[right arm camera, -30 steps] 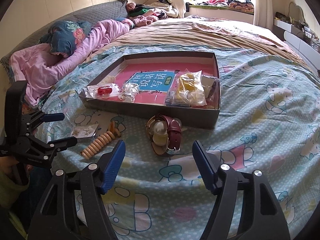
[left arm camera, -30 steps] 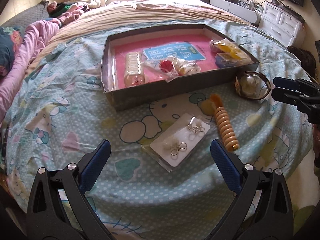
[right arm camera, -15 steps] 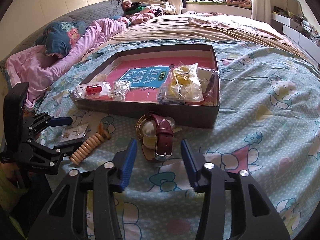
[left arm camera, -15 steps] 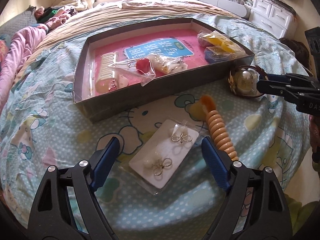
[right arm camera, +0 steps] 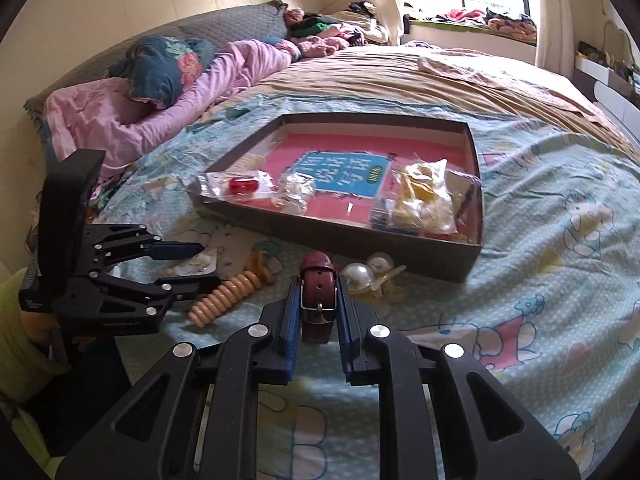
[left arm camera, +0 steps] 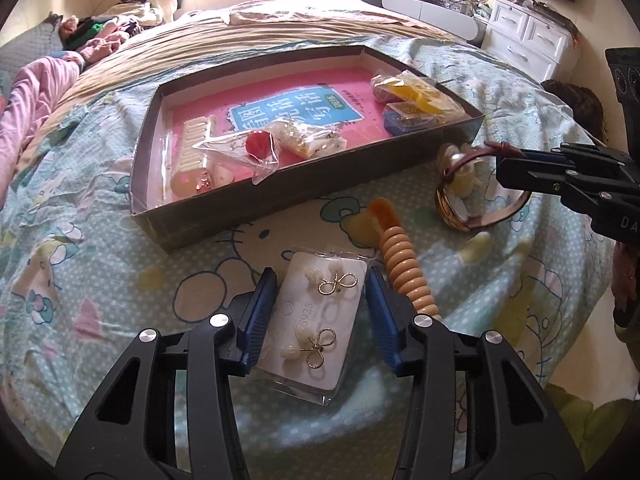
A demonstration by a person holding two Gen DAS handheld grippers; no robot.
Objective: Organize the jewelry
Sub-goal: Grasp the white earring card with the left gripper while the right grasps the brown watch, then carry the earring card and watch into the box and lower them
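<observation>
A white earring card (left arm camera: 320,320) in a clear sleeve lies on the bedspread. My left gripper (left arm camera: 320,284) is open, its blue fingers on either side of the card. My right gripper (right arm camera: 318,294) is shut on the maroon strap of a watch (right arm camera: 318,290), which also shows in the left wrist view (left arm camera: 476,192). A beige spiral hair tie (left arm camera: 404,264) lies right of the card. The grey tray (left arm camera: 224,216) with a pink floor holds bagged jewelry, a comb and a blue box.
The tray stands beyond both grippers on the Hello Kitty bedspread (right arm camera: 540,280). Pink bedding and pillows (right arm camera: 140,92) lie far left. White drawers (left arm camera: 524,36) stand beyond the bed. A round pearl-like piece (right arm camera: 358,276) lies by the watch.
My left gripper has moved down and forward so its fingers flank the earring card. My right gripper has closed on the watch strap.
</observation>
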